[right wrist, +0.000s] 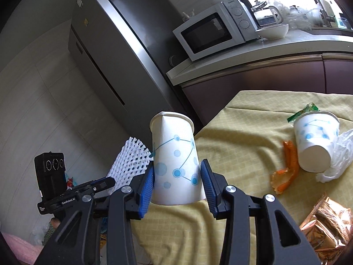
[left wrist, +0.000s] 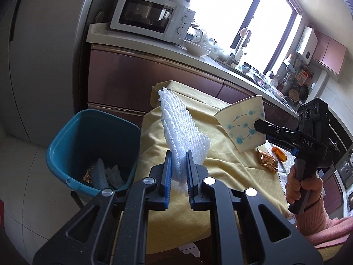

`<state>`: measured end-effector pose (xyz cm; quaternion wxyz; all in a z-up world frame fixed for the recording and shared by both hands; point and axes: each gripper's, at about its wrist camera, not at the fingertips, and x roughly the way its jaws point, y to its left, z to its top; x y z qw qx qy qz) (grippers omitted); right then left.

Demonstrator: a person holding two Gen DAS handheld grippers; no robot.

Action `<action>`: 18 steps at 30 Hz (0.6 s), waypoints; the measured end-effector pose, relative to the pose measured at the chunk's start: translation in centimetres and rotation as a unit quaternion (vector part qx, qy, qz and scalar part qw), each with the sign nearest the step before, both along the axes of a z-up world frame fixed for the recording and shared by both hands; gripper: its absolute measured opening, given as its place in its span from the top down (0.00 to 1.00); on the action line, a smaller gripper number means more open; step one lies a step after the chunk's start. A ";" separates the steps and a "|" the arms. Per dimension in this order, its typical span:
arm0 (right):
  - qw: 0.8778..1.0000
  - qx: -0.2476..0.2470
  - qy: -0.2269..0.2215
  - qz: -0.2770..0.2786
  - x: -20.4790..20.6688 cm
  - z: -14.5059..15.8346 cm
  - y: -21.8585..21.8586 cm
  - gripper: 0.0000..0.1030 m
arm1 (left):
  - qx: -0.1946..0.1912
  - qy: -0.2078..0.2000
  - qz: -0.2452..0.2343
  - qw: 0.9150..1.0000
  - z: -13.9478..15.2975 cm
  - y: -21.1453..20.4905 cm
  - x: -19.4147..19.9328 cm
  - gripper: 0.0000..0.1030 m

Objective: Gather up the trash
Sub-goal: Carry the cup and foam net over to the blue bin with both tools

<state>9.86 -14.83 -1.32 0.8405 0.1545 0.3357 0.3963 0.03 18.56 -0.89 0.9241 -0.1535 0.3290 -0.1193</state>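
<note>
My left gripper [left wrist: 179,154] is shut on a white foam net sleeve [left wrist: 183,128] and holds it up over the table's left end, beside a teal trash bin [left wrist: 75,145]. The sleeve also shows in the right wrist view [right wrist: 130,159]. My right gripper [right wrist: 177,171] is shut on a white paper cup with blue dots [right wrist: 174,156], lifted above the yellow tablecloth [right wrist: 242,137]. The left wrist view shows that cup [left wrist: 242,123] in the right gripper [left wrist: 259,127]. The bin holds several scraps.
On the cloth lie a second paper cup [right wrist: 313,141] on its side, crumpled white tissue [right wrist: 337,154], orange peel [right wrist: 286,167], a green wrapper [right wrist: 306,110] and a gold wrapper [right wrist: 326,227]. A counter with a microwave [left wrist: 152,15] stands behind; a fridge [right wrist: 106,55] at left.
</note>
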 end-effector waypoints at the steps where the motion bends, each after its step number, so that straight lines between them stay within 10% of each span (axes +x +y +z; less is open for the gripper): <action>1: 1.000 0.000 0.001 0.007 0.2 0.0 0.6 0.61 | 0.000 -0.001 0.006 1.000 0.1 0.5 -0.2 0.88; 18: 0.997 -0.017 0.012 0.078 2.0 0.1 8.4 0.61 | 0.001 0.004 0.084 0.996 -0.1 7.7 -1.2 0.88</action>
